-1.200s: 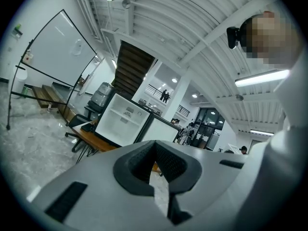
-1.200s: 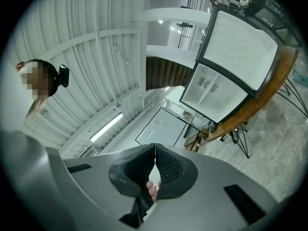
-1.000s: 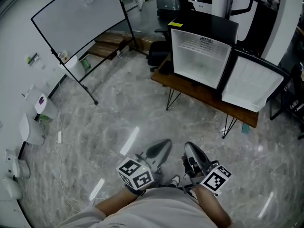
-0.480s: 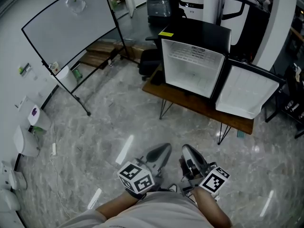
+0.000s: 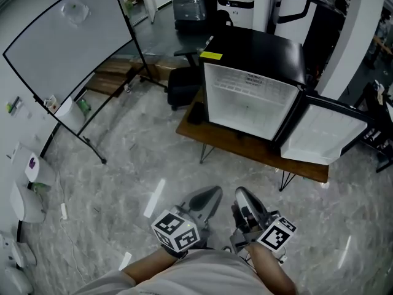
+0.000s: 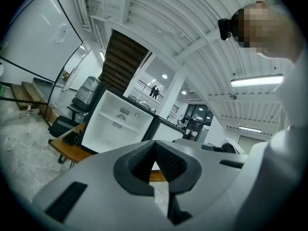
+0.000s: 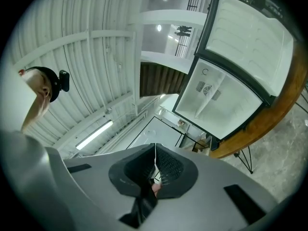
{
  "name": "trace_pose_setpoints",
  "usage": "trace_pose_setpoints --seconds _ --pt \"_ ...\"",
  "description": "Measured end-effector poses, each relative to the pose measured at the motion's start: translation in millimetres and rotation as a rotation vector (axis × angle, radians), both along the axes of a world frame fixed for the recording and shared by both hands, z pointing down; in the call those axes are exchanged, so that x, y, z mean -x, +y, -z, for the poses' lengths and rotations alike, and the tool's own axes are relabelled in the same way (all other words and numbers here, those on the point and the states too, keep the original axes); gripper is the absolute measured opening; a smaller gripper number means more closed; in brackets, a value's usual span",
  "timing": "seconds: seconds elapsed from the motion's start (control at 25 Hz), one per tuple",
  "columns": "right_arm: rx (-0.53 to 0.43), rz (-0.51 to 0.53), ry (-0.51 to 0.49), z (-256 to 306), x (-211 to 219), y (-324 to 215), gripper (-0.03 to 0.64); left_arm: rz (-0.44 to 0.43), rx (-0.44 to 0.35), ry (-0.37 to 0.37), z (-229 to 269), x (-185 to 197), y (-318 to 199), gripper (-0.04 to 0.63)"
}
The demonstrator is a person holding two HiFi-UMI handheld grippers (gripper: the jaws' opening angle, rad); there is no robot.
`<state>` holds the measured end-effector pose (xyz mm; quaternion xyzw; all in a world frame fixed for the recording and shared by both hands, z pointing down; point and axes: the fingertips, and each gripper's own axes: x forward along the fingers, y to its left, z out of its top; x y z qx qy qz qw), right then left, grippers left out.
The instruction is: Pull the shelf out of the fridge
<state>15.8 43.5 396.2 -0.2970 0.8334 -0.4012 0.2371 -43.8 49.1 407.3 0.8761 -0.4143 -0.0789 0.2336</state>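
Note:
A black mini fridge [image 5: 255, 72] stands on a wooden table [image 5: 245, 146] far ahead, its white door [image 5: 322, 134] swung open to the right. A thin white shelf [image 5: 249, 85] sits high in its white interior. My left gripper [image 5: 209, 196] and right gripper [image 5: 242, 196] are held low near the person's body, well short of the fridge, both shut with nothing between the fingers. In the left gripper view the fridge [image 6: 118, 121] lies beyond the closed gripper [image 6: 155, 146]. In the right gripper view the fridge [image 7: 216, 100] and its door [image 7: 255, 37] appear tilted above the closed gripper [image 7: 154, 150].
A large whiteboard on a wheeled stand [image 5: 61, 48] fills the left. A black chair [image 5: 183, 85] sits left of the table and a dark object [image 5: 196, 112] lies on the table beside the fridge. Marbled floor [image 5: 135, 165] stretches between me and the table.
The fridge and table have drawn nearer and shifted left in the head view, and the whiteboard has slid left. Both grippers keep their place and stay shut.

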Motion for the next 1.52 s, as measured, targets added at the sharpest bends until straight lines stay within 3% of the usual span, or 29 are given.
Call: trace_pose_setpoints --seconds 0.28,0.64,1.12,1.52 --pt "0.033 -0.081 -0.083 1 39 -70 0.021 -0.094 0.002 0.003 -5 38 -67 0.006" --pt "0.081 -0.21 -0.206 -1 46 -133 0.021 -0.179 -0.005 0.028 -6 58 -118 0.006" --pt "0.185 -0.365 -0.308 -45 -11 -255 0.025 -0.206 0.029 0.005 -12 34 -200 0.006" --pt "0.294 -0.418 -0.351 -104 -46 -371 0.102 -0.166 0.09 -0.041 -28 22 -275 0.006"
